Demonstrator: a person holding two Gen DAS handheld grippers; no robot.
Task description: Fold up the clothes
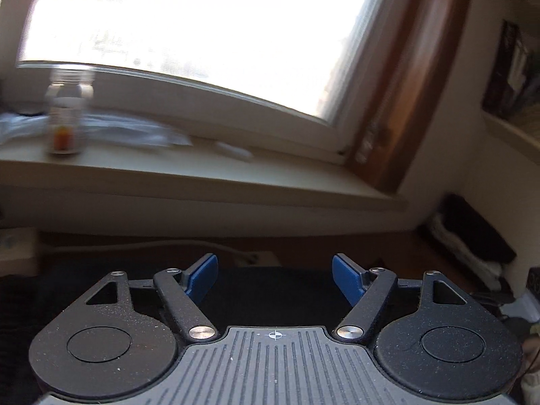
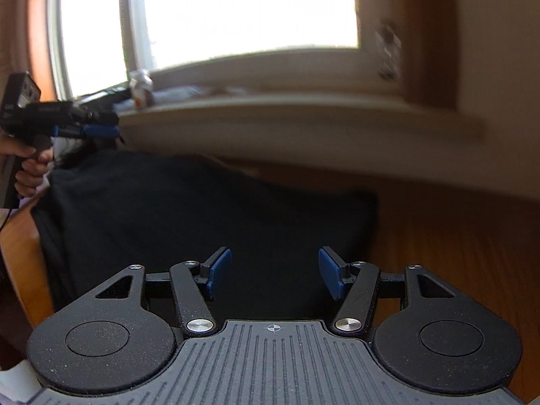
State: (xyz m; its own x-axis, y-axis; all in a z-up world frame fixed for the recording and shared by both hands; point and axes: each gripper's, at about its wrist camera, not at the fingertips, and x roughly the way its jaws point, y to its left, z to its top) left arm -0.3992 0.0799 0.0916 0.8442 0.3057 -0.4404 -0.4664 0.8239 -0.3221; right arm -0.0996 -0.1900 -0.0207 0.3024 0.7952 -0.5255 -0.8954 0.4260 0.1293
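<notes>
While both grippers hang w/ fingers spread and empty, the dark garment [image 2: 202, 219] lies flat just ahead of and below the right gripper [image 2: 275, 275], long axis running left-right, w/ the left gripper [image 1: 275, 280] over its far-left edge.

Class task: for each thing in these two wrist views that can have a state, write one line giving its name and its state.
Left gripper: open, nothing between its fingers.
Right gripper: open, nothing held.
Dark garment: lying spread on the wooden table, ungripped.
Bottle: upright on the windowsill, blurred.
Left hand: closed around the left gripper's handle.
</notes>
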